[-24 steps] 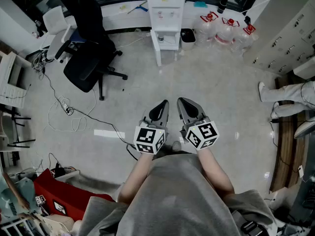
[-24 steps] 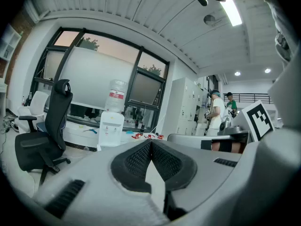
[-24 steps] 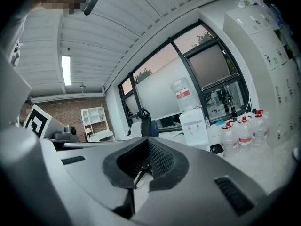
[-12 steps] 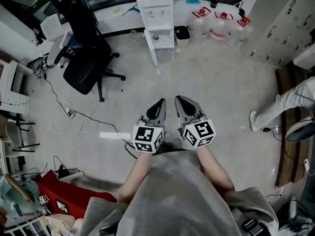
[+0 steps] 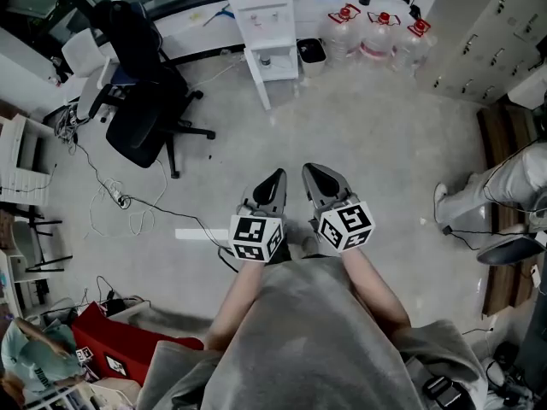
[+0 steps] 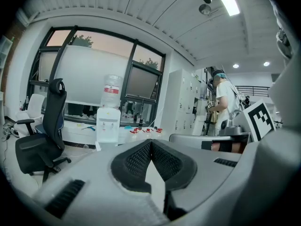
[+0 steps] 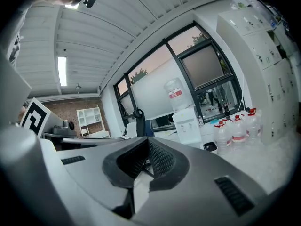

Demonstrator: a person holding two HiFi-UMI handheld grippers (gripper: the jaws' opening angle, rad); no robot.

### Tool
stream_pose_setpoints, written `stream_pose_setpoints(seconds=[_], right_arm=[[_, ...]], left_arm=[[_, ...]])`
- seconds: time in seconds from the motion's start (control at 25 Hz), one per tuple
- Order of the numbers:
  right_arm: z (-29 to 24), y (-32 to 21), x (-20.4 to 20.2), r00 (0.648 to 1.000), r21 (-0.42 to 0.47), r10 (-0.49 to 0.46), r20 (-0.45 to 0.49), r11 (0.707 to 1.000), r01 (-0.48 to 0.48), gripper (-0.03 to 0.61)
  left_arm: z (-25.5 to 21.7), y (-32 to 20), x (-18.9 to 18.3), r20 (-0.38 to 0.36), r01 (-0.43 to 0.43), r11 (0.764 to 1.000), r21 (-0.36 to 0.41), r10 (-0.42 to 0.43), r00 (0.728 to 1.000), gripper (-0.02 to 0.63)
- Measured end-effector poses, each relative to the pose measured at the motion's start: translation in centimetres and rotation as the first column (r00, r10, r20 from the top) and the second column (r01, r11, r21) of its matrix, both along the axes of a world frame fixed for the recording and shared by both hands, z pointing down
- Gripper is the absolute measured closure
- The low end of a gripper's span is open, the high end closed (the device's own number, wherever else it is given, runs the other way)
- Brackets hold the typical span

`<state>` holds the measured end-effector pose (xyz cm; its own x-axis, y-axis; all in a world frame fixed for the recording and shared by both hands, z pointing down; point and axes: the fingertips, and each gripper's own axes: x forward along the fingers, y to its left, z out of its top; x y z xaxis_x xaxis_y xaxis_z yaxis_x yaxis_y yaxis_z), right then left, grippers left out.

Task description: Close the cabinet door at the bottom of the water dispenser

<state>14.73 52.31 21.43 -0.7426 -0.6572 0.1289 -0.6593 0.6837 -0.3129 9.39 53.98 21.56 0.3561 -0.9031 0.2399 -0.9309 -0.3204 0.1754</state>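
Left gripper (image 5: 279, 177), right gripper (image 5: 308, 170): both pressed together, empty, side by side as a second earlier. Water dispenser (image 5: 263, 15) drifted from 12 toward 11 o'clock, well apart. Cabinet door (image 5: 259, 82) ajar; closing not begun.

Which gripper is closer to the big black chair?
Left. The black chair stands ahead and to the left of the left gripper; the right gripper is beside that one, on the side away from the chair.
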Motion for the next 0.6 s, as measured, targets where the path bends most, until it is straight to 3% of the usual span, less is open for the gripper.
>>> stream_pose_setpoints(seconds=[0.6], right_arm=[[2.3,-9.7,-8.3,0.996,-0.047,0.068,-0.049,0.996,-0.071,0.568]], left_arm=[[2.3,-10.5,-9.0,-0.059,-0.063,0.997,-0.046,0.06,0.996,0.606]])
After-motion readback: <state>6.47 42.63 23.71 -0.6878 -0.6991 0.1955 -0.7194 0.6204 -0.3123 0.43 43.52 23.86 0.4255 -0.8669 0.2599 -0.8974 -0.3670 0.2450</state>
